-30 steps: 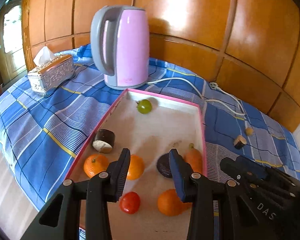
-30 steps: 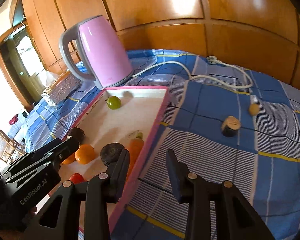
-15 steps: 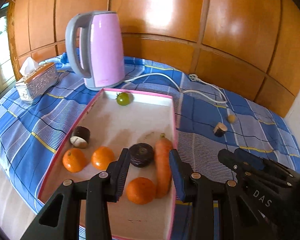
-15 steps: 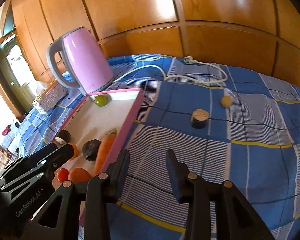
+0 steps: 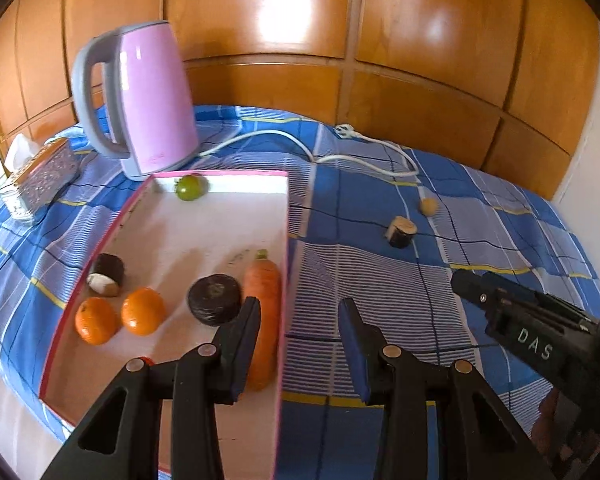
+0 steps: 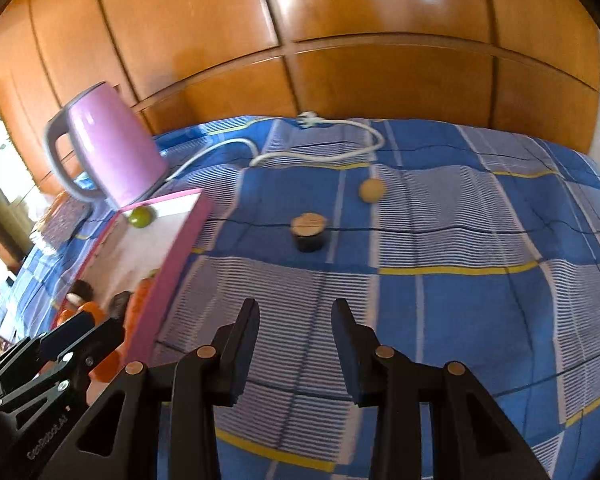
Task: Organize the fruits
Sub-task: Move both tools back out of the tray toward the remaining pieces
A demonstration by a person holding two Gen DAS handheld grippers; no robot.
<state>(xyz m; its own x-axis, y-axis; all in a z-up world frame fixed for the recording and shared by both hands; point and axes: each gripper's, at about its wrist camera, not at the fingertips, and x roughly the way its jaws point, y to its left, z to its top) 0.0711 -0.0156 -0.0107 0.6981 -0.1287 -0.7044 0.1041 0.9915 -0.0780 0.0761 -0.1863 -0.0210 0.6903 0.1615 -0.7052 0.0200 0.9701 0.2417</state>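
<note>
A pink-rimmed white tray [image 5: 286, 216] lies on the blue checked cloth. In it are a green fruit [image 5: 190, 187], a carrot [image 5: 262, 292], two oranges [image 5: 143, 311], a dark round piece [image 5: 214, 299], a dark cut piece [image 5: 106, 274] and a red tomato, mostly hidden. On the cloth right of the tray lie a dark cut piece [image 6: 309, 232] and a small yellow fruit [image 6: 372, 190]. My left gripper [image 5: 299, 320] is open and empty over the tray's right rim. My right gripper [image 6: 295, 320] is open and empty above the cloth, short of the loose pieces.
A pink kettle [image 5: 140, 96] stands behind the tray, its white cord [image 5: 340, 156] and plug trailing across the cloth. A silver tissue box [image 5: 40, 176] sits at far left. A wooden panelled wall [image 5: 340, 40] backs the table. The tray also shows in the right wrist view [image 6: 176, 248].
Both grippers have swung to the right. The left one left the tray's middle for its right rim. The right one moved out over the cloth, closer to the loose pieces.
</note>
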